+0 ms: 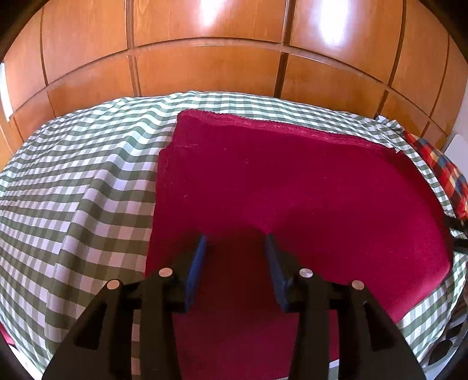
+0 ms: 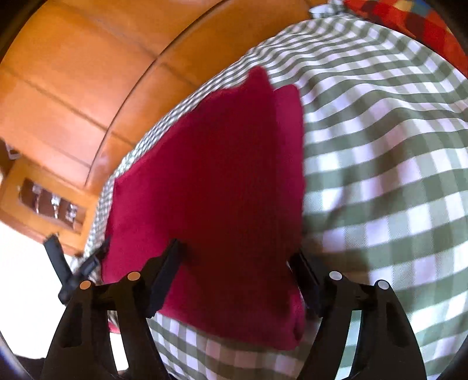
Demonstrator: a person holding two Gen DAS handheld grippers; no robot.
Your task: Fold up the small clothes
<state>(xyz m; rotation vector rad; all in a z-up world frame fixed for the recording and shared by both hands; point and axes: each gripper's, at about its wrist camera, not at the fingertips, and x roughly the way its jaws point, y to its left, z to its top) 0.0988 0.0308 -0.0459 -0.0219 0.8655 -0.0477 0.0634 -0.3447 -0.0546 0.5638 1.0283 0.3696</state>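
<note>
The left hand-held gripper (image 1: pixel 235 238) is seen nearest the lens, its blue-padded fingers (image 1: pixel 196 271) parted over a dark red cloth (image 1: pixel 292 187), with nothing pinched between them. The cloth is spread flat and folded, a doubled edge showing along its left side, on a surface covered by a green-and-white checked sheet (image 1: pixel 73 190). Creases are seen in the sheet to the left of the cloth. At the right edge of the left wrist view, a red, blue and yellow checked fabric (image 1: pixel 438 172) lies just past the sheet. Beyond, glossy wooden panels (image 1: pixel 204 67) fill the background.

In the blurred right wrist view, the right hand-held gripper (image 2: pixel 238 248) is held with its jaws set wide apart above the near end of the same red cloth (image 2: pixel 219 175), neither finger closed on it. The left hand-held gripper's fingers (image 2: pixel 55 254) are glimpsed at the cloth's left edge. The checked sheet (image 2: pixel 380 146) stretches away to the right, and the multicoloured fabric (image 2: pixel 409 23) appears at the top. Wooden panels (image 2: pixel 87 73) and a wooden shelf (image 2: pixel 46 201) holding small items, too blurred to identify, stand beyond on the left.
</note>
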